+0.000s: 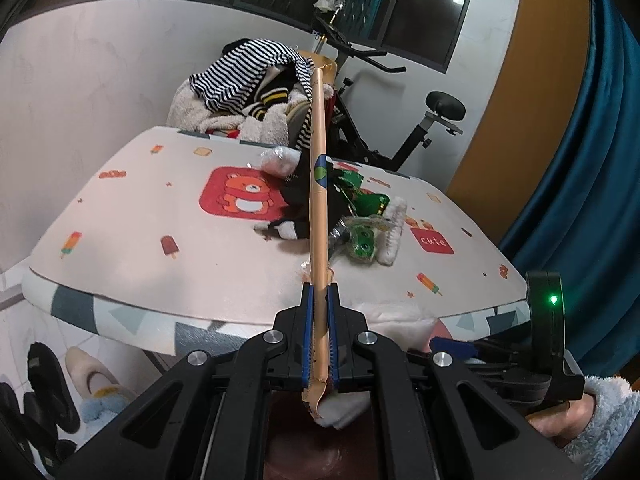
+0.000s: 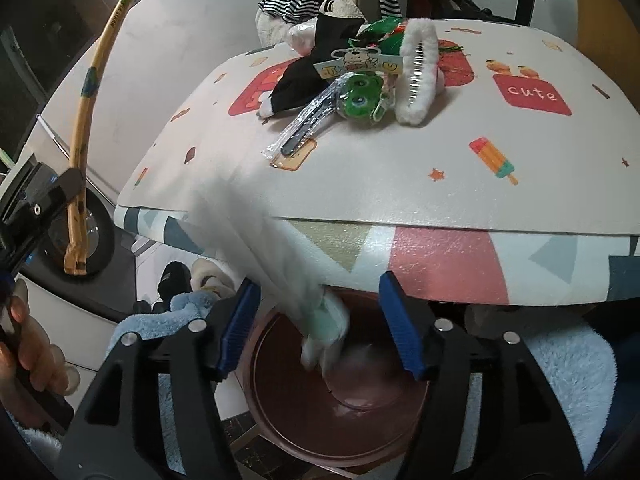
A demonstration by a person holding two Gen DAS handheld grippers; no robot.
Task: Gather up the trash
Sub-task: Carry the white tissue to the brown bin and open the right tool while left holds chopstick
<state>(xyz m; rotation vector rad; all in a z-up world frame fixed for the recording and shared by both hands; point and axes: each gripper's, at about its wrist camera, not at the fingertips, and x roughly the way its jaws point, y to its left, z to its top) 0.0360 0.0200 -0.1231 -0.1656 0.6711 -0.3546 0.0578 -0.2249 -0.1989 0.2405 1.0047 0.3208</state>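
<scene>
My left gripper [image 1: 319, 292] is shut on a long tan paper wrapper [image 1: 319, 184], held upright in front of the table edge; it also shows at the left of the right wrist view [image 2: 86, 96]. My right gripper [image 2: 320, 304] is open over a dark red bin [image 2: 340, 412] below the table edge. A white tissue [image 2: 320, 320] blurs between the open jaws, dropping toward the bin, touching neither pad. On the table lies a pile: green toy packet [image 2: 360, 96], clear plastic wrapper [image 2: 304, 124], green foil wrapper [image 1: 360, 192], black cloth [image 2: 296, 80].
The table [image 2: 440, 168] has a patterned mat with "cute" print. A white fluffy brush [image 2: 418, 76] lies in the pile. Striped clothes [image 1: 256, 80] sit heaped behind the table, beside an exercise bike [image 1: 400, 120]. Slippers [image 1: 48, 384] lie on the floor left.
</scene>
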